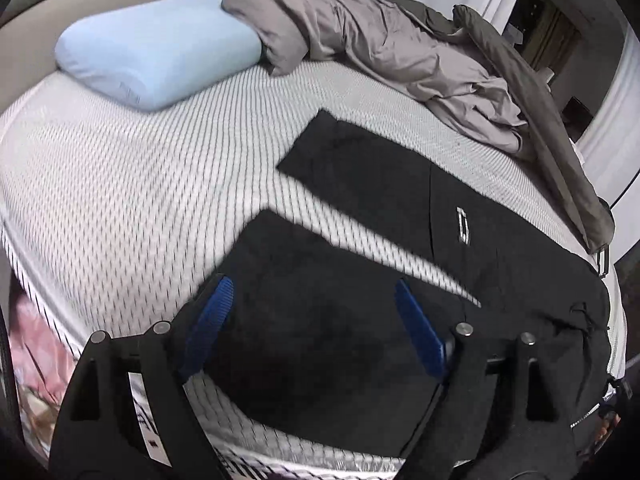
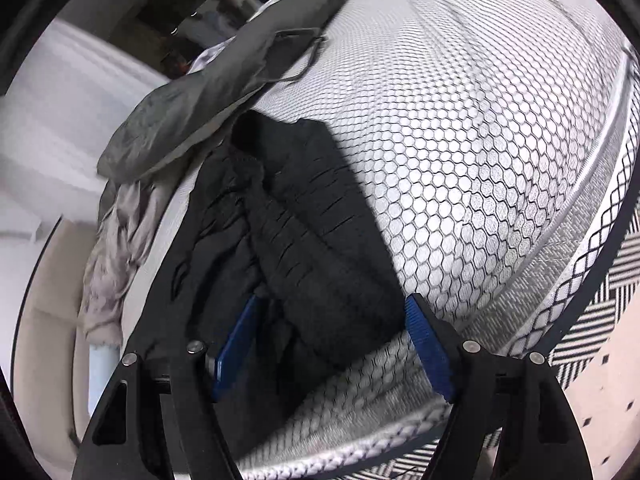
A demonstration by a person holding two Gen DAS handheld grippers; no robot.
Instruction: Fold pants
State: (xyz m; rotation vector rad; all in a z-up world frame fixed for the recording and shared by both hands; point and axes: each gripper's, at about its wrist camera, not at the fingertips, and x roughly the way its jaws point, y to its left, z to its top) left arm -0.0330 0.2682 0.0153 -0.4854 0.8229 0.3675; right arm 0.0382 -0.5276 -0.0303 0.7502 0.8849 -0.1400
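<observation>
The black pants (image 1: 400,264) lie spread flat on the bed (image 1: 120,200), legs splayed apart toward the blue pillow (image 1: 156,54), which leaves each leg free to be gripped separately. The left gripper (image 1: 310,320) hovers over the near leg, fingers (image 1: 210,320) apart and empty. The right gripper (image 2: 334,344) hangs above the bunched waist end at the mattress edge, fingers apart, nothing clamped. The grey duvet (image 1: 380,44) is pushed aside, clearing folding space

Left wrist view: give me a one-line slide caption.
Left gripper, jaws open, above black pants spread legs apart on the patterned mattress, blue pillow and rumpled grey bedding beyond.
</observation>
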